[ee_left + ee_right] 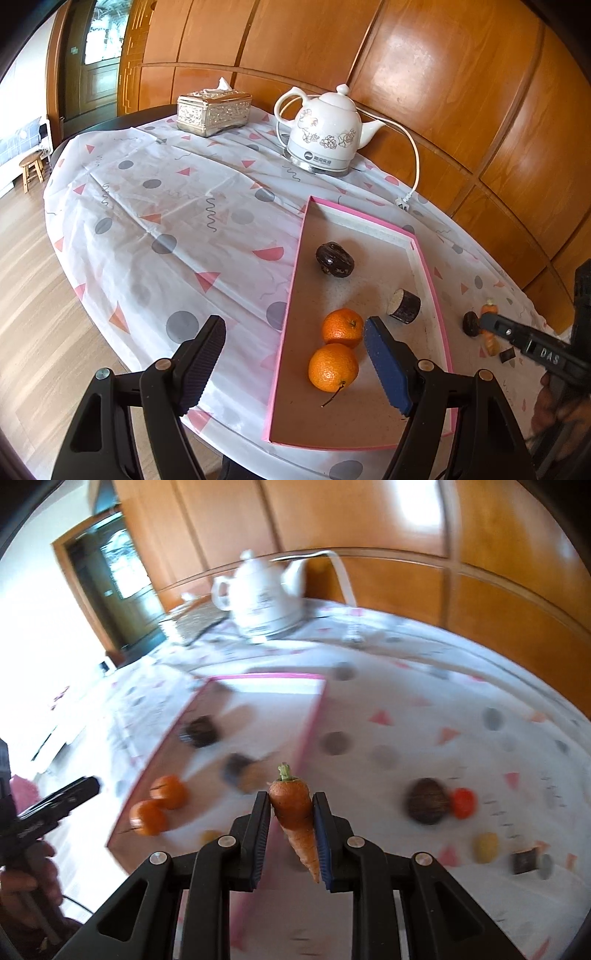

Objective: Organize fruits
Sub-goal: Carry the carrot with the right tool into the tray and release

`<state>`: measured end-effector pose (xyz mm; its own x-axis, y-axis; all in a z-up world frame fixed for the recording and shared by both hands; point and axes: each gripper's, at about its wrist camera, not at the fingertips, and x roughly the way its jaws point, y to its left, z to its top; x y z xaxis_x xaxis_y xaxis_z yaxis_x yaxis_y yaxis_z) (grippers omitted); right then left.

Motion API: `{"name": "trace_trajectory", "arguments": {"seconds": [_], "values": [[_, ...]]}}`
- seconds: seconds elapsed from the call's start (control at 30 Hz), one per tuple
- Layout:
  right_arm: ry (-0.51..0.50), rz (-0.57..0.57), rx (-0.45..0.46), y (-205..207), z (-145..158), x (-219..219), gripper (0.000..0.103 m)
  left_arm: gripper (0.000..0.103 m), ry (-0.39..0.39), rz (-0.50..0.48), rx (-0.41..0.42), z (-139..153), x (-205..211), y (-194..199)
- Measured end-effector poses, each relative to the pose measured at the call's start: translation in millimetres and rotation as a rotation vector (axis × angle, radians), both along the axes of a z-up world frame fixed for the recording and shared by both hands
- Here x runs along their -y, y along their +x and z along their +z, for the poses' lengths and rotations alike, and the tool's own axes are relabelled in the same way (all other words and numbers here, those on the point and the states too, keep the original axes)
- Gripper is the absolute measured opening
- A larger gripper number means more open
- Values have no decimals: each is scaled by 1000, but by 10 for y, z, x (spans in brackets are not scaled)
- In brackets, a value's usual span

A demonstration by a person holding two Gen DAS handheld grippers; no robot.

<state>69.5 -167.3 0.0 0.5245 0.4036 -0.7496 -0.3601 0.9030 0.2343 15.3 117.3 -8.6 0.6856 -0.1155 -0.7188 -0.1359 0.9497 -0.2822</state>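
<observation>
A pink-rimmed tray (291, 299) lies on the table and holds two oranges (334, 365), a dark passion fruit (334, 259) and a short dark sugarcane piece (404, 305). My left gripper (295, 354) is open and empty, hovering over the tray's near left edge by the oranges. My right gripper (291, 812) is shut on a small carrot (295, 816), held above the table just right of the tray (308, 734). The right gripper also shows in the left wrist view (491, 325). The right wrist view is motion-blurred.
A white kettle (325, 136) with cord and a silver tissue box (214, 110) stand at the back. Right of the tray lie a dark round fruit (426, 801), a small red fruit (463, 803), a yellow piece (485, 846) and a dark square (524, 862). A wooden wall is behind.
</observation>
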Motion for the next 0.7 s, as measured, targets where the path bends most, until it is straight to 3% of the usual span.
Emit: {"name": "trace_trajectory", "arguments": {"seconds": [0.33,0.7], "values": [[-8,106,-25,-43,-101,-650,23,80,-27,63,2,-9,-217,-16],[-154,153,-55,73,-407,-1033,23,80,-31,54,-10,-57,-220,-12]]}}
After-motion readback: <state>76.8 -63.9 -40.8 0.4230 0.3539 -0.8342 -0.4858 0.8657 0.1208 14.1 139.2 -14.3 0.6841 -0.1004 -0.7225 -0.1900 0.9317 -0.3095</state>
